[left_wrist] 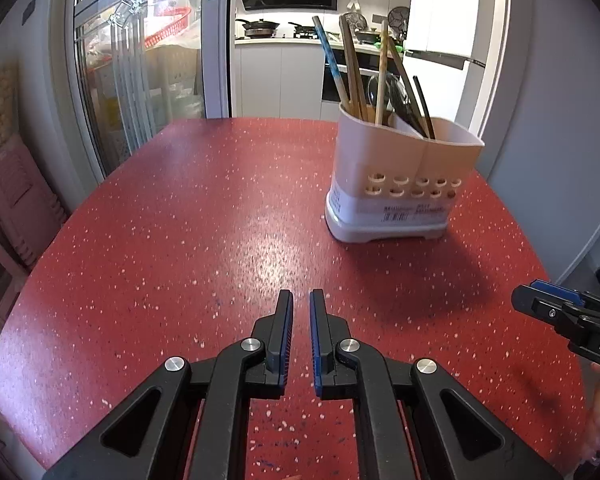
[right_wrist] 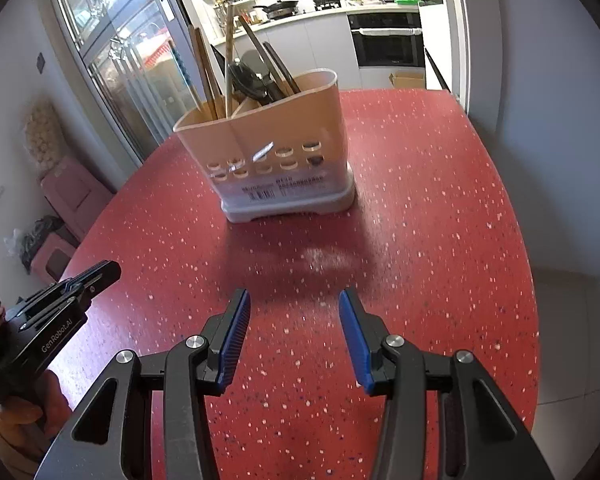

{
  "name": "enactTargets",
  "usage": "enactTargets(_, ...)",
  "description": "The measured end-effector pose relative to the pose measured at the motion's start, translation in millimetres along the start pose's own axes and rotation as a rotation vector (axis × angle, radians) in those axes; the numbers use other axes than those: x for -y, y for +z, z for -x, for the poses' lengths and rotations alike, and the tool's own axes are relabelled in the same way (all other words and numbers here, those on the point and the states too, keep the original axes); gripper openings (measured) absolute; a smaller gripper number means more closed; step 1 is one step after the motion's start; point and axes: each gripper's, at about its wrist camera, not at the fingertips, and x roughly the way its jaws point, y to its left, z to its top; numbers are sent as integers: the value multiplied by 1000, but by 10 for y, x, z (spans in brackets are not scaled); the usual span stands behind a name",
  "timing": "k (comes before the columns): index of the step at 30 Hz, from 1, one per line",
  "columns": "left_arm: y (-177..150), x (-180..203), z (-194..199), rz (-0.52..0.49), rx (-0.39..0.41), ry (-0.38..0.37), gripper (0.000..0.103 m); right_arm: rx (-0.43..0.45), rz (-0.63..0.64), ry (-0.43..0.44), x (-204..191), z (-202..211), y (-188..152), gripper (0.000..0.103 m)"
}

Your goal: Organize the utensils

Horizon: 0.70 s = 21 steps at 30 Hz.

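- Left gripper: jaws nearly together, nothing between them, above the table.
- Right gripper: jaws spread, empty, over the table.
- Red speckled table: bare in front of both grippers.
- Beige utensil holder: upright on the table's far side, well apart from both grippers.
- Chopsticks and a dark ladle stand inside the holder.

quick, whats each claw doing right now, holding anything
Left claw: shut, holding nothing.
Right claw: open, holding nothing.
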Motion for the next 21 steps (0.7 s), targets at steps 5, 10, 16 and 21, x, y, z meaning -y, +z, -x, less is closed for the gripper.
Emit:
enactTargets(5, -107, -38, 43, 10, 21, 8, 103, -30, -12, -10, 29, -23, -96, 50)
enactTargets(10, -217, -52, 39, -10, 25, 38, 103, -64, -17, -22, 32, -61, -168, 51)
enactTargets(16, -295, -66, 63, 5, 18, 45, 103, -88, -1, -33, -21, -69, -253, 71)
enactTargets(21, -320, -93, 169, 26, 27, 63, 103, -57, 13, -75, -31, -12, -262, 83)
